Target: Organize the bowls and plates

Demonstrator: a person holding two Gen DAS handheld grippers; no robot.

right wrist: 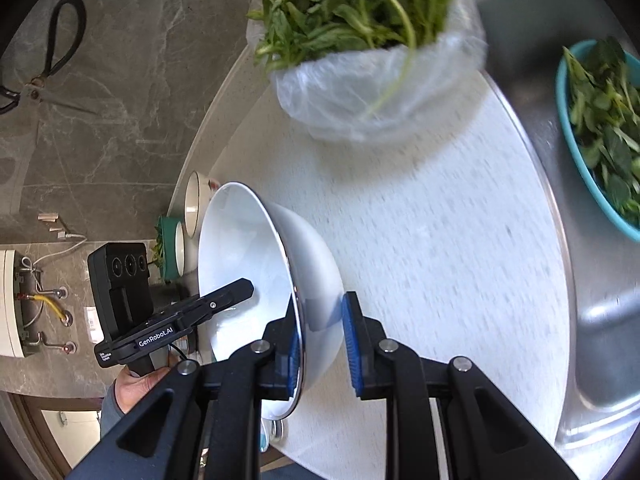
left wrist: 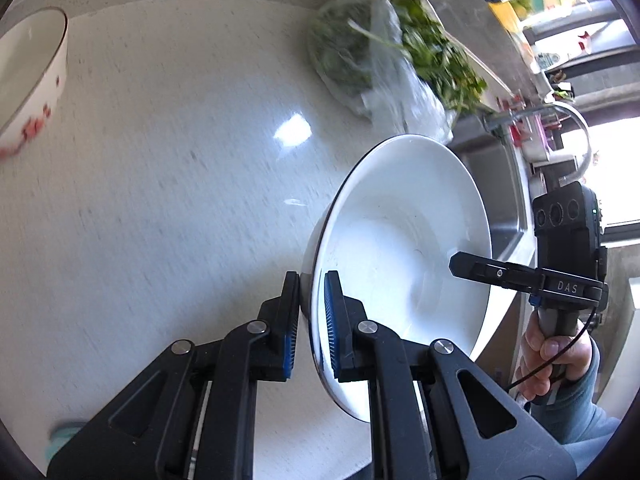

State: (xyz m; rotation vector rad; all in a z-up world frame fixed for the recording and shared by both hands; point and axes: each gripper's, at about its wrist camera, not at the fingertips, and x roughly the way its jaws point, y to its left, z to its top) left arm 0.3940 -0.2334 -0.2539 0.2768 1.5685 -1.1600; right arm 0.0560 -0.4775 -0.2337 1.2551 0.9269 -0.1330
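Both tongs have hold of the same white bowl (left wrist: 400, 248), lifted clear of the pale countertop (left wrist: 168, 168) and tipped on its side. The left gripper (left wrist: 312, 320) is nearly closed, its blue pads pinching the rim on one side; the right gripper (right wrist: 322, 344) is closed on the opposite rim, one finger inside, one against the outer wall. The bowl hangs near the counter's sink (right wrist: 580, 240) edge, with a bag of greens (right wrist: 360, 40) toward the back edge. It looks like glazed ceramic: stiff, fairly heavy, slick and breakable, so two opposed rim grips seem wise. A second bowl with red flowers (left wrist: 28, 80) sits towards the counter's far corner, a likely stacking spot.
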